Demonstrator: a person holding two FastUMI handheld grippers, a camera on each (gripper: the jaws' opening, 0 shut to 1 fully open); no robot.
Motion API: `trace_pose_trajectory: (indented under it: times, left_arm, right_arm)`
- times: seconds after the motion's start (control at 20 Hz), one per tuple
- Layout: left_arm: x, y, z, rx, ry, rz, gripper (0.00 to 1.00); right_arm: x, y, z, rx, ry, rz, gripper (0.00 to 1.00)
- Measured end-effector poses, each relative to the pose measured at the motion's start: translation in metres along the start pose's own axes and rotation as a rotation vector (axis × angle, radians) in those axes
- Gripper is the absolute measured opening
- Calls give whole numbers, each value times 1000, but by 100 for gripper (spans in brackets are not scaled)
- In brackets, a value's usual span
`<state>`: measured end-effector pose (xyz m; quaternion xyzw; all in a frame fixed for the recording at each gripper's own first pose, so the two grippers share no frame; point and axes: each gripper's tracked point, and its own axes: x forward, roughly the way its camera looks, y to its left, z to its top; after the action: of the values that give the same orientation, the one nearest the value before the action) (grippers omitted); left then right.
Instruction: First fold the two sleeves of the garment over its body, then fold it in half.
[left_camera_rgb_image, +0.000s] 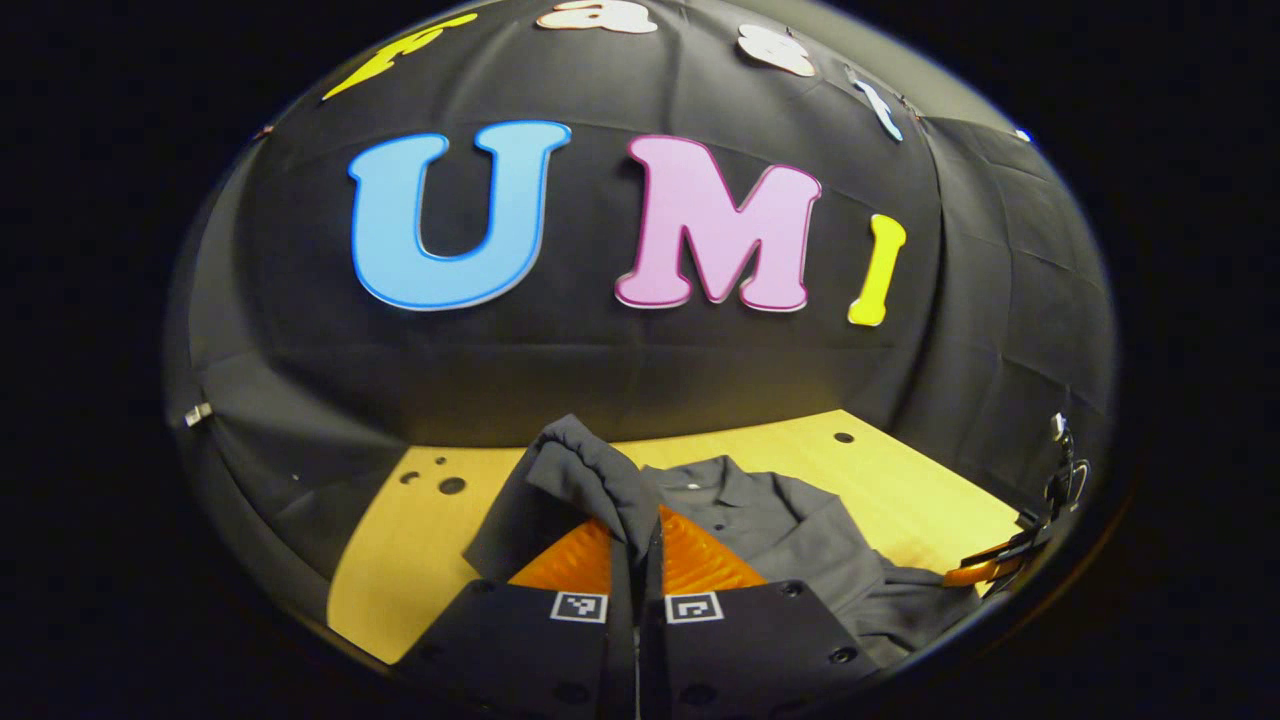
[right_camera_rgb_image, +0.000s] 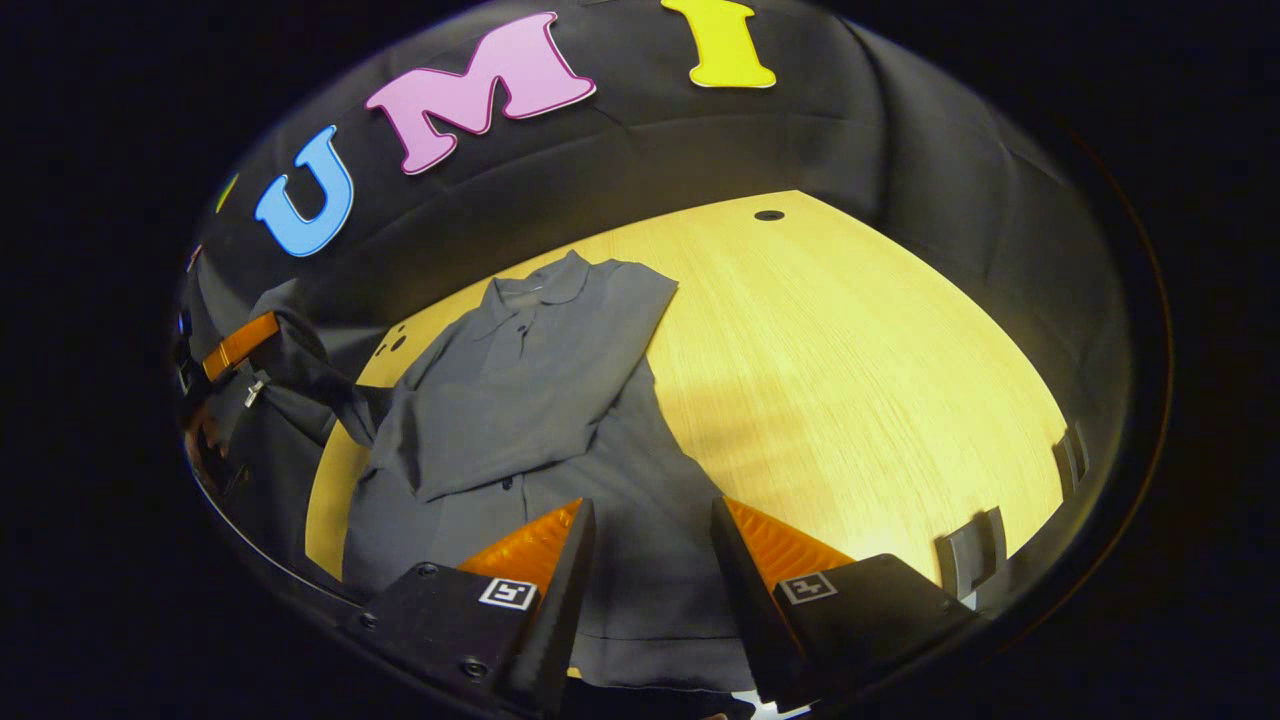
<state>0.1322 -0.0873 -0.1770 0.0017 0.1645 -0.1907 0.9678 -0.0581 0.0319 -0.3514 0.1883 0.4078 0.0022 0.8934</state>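
Left gripper (left_camera_rgb_image: 637, 560): fingers pressed together on a fold of dark grey cloth, the left sleeve (left_camera_rgb_image: 585, 480) of the garment (left_camera_rgb_image: 790, 530). The cloth rises in a bunched hump just above the fingertips and drapes down on both sides of them. Sleeve is lifted off the desk (left_camera_rgb_image: 420, 560); its loose end hangs toward the left of the fingers.

Beyond the pinch, in the left gripper view: the garment's collar and button placket lie flat on the light wooden desk, body of the garment running off to the right. Several small dark holes in the desk top near its far left corner, one more near the far right. At the right edge of this view the other gripper's fingers show, low over the garment's far side.

Right gripper (right_camera_rgb_image: 650, 560): fingers spread apart, nothing between them. They hover over the lower part of the garment (right_camera_rgb_image: 520, 400); whether the tips touch the cloth I cannot tell.

Outward in the right gripper view: garment lies on the desk (right_camera_rgb_image: 850, 350), collar away from the camera. The right sleeve (right_camera_rgb_image: 600, 330) is already laid across the chest, its edge running diagonally. The left sleeve (right_camera_rgb_image: 320, 380) is pulled up and off to the left, held taut by the left gripper (right_camera_rgb_image: 240, 345) near the view's left edge. Bare desk lies to the right of the garment; black cloth wall behind.
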Motion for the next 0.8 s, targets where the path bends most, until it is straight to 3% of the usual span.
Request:
trace_pose_trajectory:
  times: [0.25, 0.8]
  left_arm:
    - [37, -59, -39, 19, 69, -36, 7]
    - [84, -145, -127, 130, 216, -108, 7]
  right_arm:
    - [0, -17, -7, -22, 32, 3, 72]
    - [-3, -57, -22, -31, 83, 10, 72]
